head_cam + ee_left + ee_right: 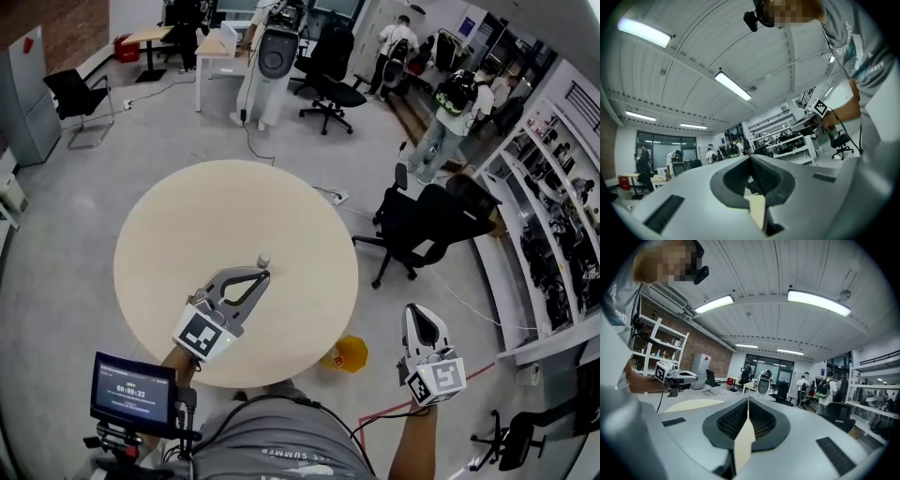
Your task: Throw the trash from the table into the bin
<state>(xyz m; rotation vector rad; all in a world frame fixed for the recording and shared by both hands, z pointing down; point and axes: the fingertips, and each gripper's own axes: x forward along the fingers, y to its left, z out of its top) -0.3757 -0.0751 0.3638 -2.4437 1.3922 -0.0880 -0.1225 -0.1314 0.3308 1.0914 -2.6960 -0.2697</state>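
In your head view, one round table fills the middle. On it lies one piece of trash, a small pale thing a little right of the table's centre. It shows a lighter top over a greyer base, but it is too small to tell its long axis or which way it points.

Your left gripper reaches in over the near edge, pointing away from you and to the right. Its tip is just beside the trash on the near side, and I cannot tell whether they touch. Your right gripper hangs off the table to your right, over the floor and well apart from the trash. One yellow-orange thing sits on the floor at the table's near right edge, between your two grippers. What it is I cannot tell.

In the left gripper view, the jaws meet at their tips and pinch nothing. A sliver of table shows through the gap behind the tips. The view tilts up at the ceiling, with your right gripper at the right, beside your arm.

In the right gripper view, the jaws are pressed together and empty. Your left gripper shows at the left, above the pale table top.
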